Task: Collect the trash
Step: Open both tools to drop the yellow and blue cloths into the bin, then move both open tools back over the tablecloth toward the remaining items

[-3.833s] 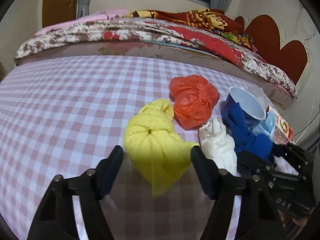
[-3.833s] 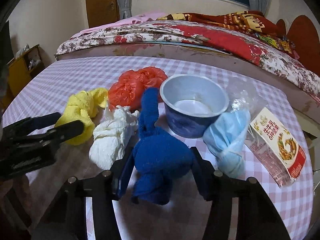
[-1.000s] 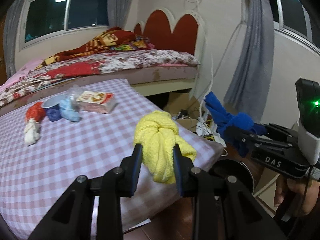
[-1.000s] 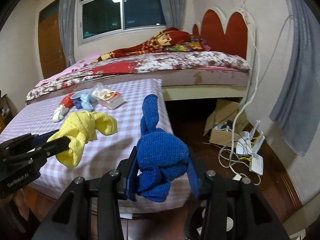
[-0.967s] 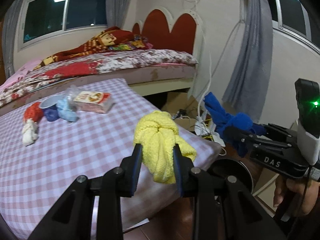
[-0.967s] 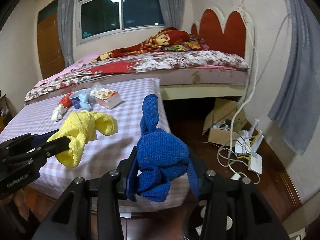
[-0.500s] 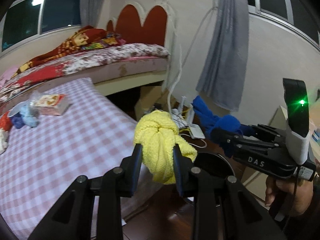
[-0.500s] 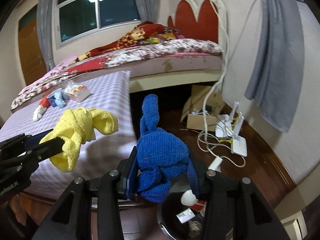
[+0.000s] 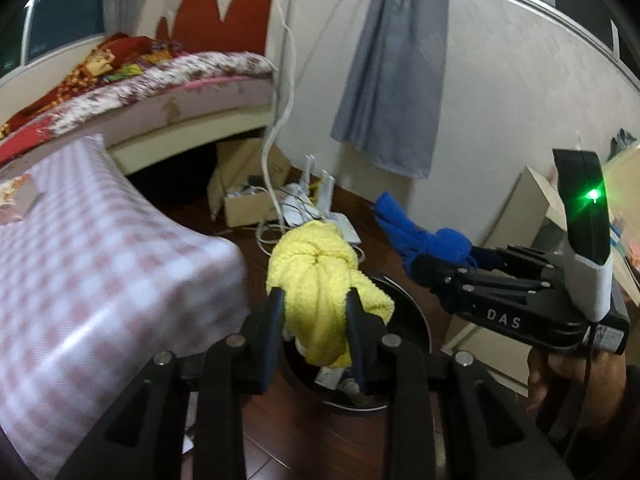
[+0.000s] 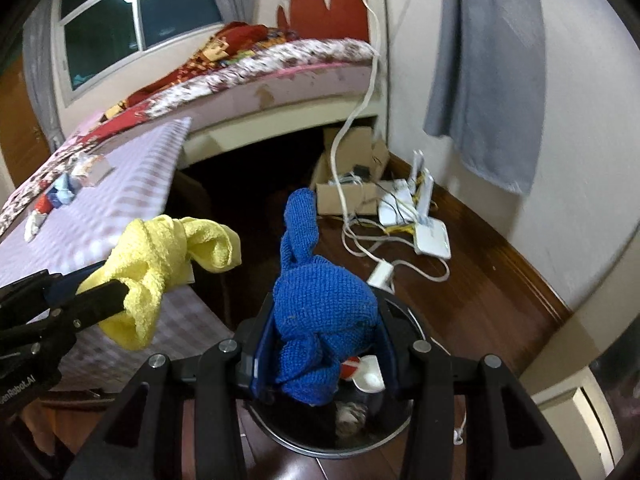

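yellow terry cloth, knotted into a bundle [image 9: 320, 280], sits pinched between the two fingers of the left hand-held gripper [image 9: 314, 312], held in the air above a round dark trash bin [image 9: 416, 312] on the wooden floor [image 9: 312, 436]. part of the yellow cloth hangs down between the fingers, over the bin's opening.

blue knitted cloth, also knotted [image 10: 320, 312], is clamped in the right hand-held gripper [image 10: 326, 344]; one loose end sticks up. it hangs directly over the same bin [image 10: 412, 320], whose rim shows around it. inside the bin, to the right of the cloth: a white piece and something red, too small to tell.

in the right wrist view the left hand-held gripper comes in from the left edge with the yellow bundle [image 10: 160, 264] just left of the blue one, the two apart. in the left wrist view the right hand-held gripper [image 9: 436, 272] reaches in from the right with its blue cloth [image 9: 428, 240], a green light on its body.

desk with pink-and-white checked cover [image 9: 100, 264] at near left; small items lie at its far end [image 10: 60, 196], blurred. bed [image 10: 280, 64] beyond it, red scalloped headboard [image 10: 328, 4]. far on the floor: a cardboard box [image 10: 352, 192], white routers [image 10: 424, 220] and tangled cables. grey curtain [image 10: 488, 80] on the right wall.
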{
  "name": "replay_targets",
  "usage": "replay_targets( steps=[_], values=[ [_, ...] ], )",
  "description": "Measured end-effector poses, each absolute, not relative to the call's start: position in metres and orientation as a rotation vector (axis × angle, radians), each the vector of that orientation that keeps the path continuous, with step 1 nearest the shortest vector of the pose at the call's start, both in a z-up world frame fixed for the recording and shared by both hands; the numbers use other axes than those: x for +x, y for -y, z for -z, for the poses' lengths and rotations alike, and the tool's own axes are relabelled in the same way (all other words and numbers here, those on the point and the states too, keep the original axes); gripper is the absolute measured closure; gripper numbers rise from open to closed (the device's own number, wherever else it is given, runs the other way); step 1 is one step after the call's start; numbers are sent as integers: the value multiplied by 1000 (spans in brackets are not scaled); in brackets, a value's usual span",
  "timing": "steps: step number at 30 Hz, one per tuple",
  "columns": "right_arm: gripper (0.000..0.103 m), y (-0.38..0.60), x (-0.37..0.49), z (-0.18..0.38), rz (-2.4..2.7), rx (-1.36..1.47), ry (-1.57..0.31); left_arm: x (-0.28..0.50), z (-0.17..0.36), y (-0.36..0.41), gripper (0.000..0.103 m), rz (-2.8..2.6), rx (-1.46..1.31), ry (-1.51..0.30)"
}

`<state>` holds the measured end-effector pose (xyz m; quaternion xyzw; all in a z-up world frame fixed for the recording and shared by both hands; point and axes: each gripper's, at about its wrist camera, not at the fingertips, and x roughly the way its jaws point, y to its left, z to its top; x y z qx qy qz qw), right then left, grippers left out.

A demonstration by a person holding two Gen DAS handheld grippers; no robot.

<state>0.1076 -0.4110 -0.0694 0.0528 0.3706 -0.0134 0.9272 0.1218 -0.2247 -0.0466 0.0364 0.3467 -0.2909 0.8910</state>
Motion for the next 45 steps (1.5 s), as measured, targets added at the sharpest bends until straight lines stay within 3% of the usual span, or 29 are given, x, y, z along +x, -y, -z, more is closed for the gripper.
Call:
replay_targets(
  steps=[11, 12, 13, 14, 15, 16, 19, 20, 21, 45],
  values=[
    [54, 432, 118, 104, 37, 147, -847, 135, 85, 254, 72, 659, 74, -822],
    [51, 433, 121, 109, 45, 145, -863, 137, 87, 255, 67, 665, 64, -820],
    [44, 436, 124, 114, 69, 135, -888, 138, 88, 255, 56, 667, 52, -814],
    [27, 439, 126, 119, 103, 127, -898, 139, 90, 256, 45, 656, 47, -810],
    [20, 442, 127, 121, 124, 132, -897, 140, 91, 255, 25, 626, 48, -804],
    [20, 448, 127, 124, 144, 147, -911, 140, 92, 254, 18, 607, 45, -793],
    [10, 461, 125, 125, 193, 161, -919, 142, 96, 252, 10, 580, 47, -800],
    [1, 463, 125, 124, 203, 161, -921, 143, 97, 252, 8, 570, 53, -801],
    [1, 464, 124, 123, 217, 153, -920, 143, 97, 252, 6, 561, 62, -798],
    [1, 442, 113, 98, 218, 83, -866, 131, 67, 231, 2, 484, 80, -725]
  ],
)
